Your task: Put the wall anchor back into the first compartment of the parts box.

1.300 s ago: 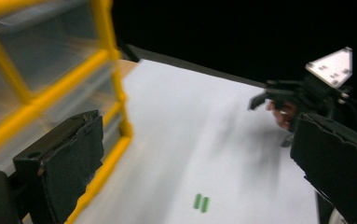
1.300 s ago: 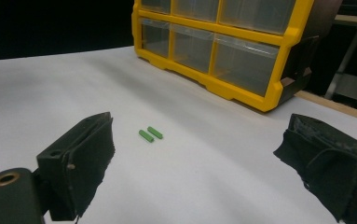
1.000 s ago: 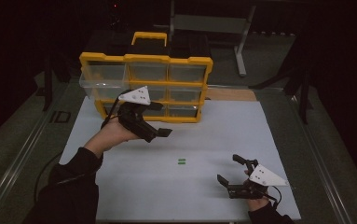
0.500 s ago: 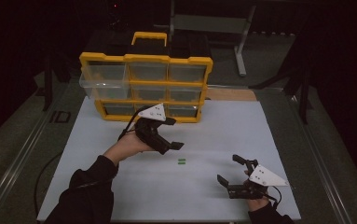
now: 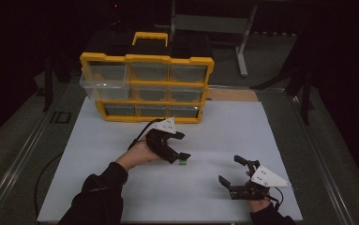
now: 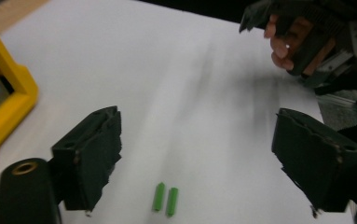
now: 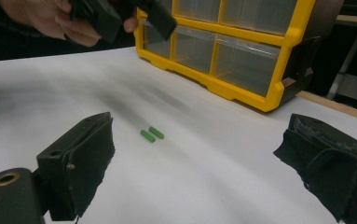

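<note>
Two small green pegs lie side by side on the white table top, also visible as green pegs and as a green speck. My left gripper hovers just over them, open, the pegs lying between and slightly short of its jaws. My right gripper rests low near the front right of the table, open and holding nothing. The yellow drawer cabinet stands upright at the back, its top-left clear drawer pulled out.
The yellow cabinet has clear drawers in three rows and a handle on top. A wooden strip lies behind the table top at right. Metal table legs stand in the dark background.
My left gripper has travelled from in front of the cabinet forward and right, down to the green pegs. The right gripper has stayed put.
</note>
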### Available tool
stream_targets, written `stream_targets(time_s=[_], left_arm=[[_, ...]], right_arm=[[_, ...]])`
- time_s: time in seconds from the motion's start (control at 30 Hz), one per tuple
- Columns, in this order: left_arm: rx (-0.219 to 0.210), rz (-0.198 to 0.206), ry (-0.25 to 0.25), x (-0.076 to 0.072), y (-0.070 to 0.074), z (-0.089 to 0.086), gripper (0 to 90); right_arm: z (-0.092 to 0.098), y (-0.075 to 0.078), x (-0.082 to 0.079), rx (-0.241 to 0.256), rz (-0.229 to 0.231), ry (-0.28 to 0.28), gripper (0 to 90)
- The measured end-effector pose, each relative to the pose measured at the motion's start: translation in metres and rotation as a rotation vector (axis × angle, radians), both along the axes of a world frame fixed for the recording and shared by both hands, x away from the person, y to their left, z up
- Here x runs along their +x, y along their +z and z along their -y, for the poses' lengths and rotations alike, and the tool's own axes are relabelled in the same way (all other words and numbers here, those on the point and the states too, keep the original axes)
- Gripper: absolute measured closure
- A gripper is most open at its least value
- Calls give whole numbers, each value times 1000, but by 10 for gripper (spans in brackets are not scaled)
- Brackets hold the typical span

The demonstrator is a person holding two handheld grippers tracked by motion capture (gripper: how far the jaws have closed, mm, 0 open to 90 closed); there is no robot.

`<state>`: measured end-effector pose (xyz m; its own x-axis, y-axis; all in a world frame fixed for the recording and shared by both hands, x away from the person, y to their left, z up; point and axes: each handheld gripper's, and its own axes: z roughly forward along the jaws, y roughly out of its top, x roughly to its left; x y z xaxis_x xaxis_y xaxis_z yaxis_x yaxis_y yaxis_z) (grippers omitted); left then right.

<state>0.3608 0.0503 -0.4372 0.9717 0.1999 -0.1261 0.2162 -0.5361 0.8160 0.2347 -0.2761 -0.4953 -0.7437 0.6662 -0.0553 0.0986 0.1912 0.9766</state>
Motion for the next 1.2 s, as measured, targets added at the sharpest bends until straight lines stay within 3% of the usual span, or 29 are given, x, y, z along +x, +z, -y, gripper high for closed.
stream_targets(time_s=[0.03,0.17,0.43,0.57,0.63,0.77,1.07,1.2], left_arm=[[0,0,0,0,0,0,165],[39,-25,-7,3,-23,2,224],[76,-60,15,13,-49,-5,432],[116,-85,16,18,-65,-3,529],[134,-84,22,18,-69,-1,575],[125,-94,31,20,-75,3,671],[160,-99,28,21,-83,12,740],[182,-80,20,21,-85,15,776]], right_arm=[[0,0,0,0,0,0,84],[-1,0,0,-2,-2,-1,84],[-1,-1,0,-3,-4,6,84],[0,-1,0,2,-7,5,84],[0,-1,0,1,-7,7,84],[0,-1,0,2,-12,7,84],[1,-1,0,1,-11,6,84],[1,-1,0,0,-11,5,84]])
